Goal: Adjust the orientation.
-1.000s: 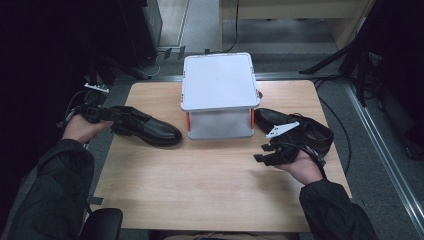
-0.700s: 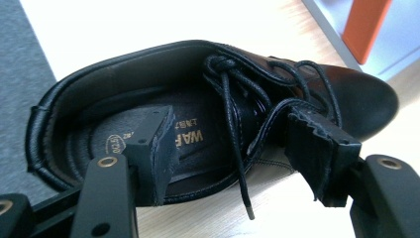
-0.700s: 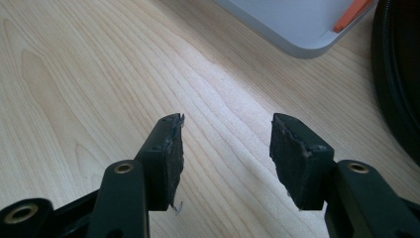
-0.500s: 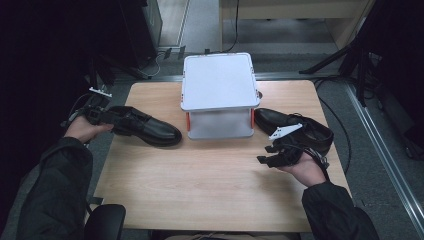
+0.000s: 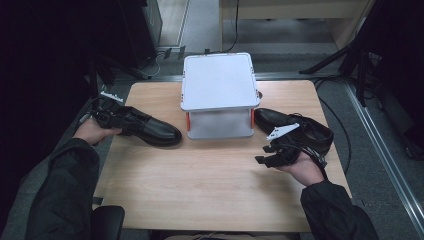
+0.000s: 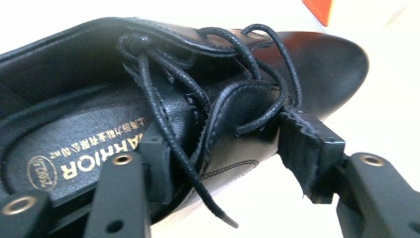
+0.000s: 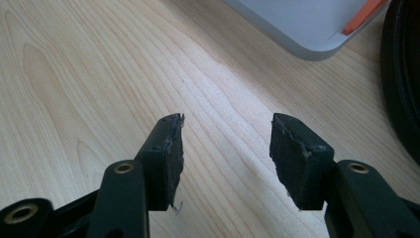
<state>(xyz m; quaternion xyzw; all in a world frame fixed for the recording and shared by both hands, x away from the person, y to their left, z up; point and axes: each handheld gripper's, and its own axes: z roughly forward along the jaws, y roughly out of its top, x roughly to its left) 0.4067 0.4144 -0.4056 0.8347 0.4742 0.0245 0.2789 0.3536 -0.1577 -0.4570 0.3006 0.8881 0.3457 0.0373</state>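
Nearest the person, the right gripper sits low over bare table, its jaws parted with nothing but wood grain between them in the right gripper view; it grasps nothing. Just beyond it lies the right-hand black leather shoe, toe pointing toward the white lidded box, apart from the jaws.

On the other side, the left gripper is at the heel end of the left-hand black lace-up shoe, which rests on the table with its toe near the box's front corner. In the left gripper view the jaws straddle the shoe's side wall: one pad stands inside the opening over the printed insole, the other outside against the leather. The jaws have just been closing, with the shoe's wall and loose black laces between them; firm pressing cannot be told, a narrow gap showing at the outer pad.

Farthest, the box stands at the table's rear centre, orange latches at its lower corners.
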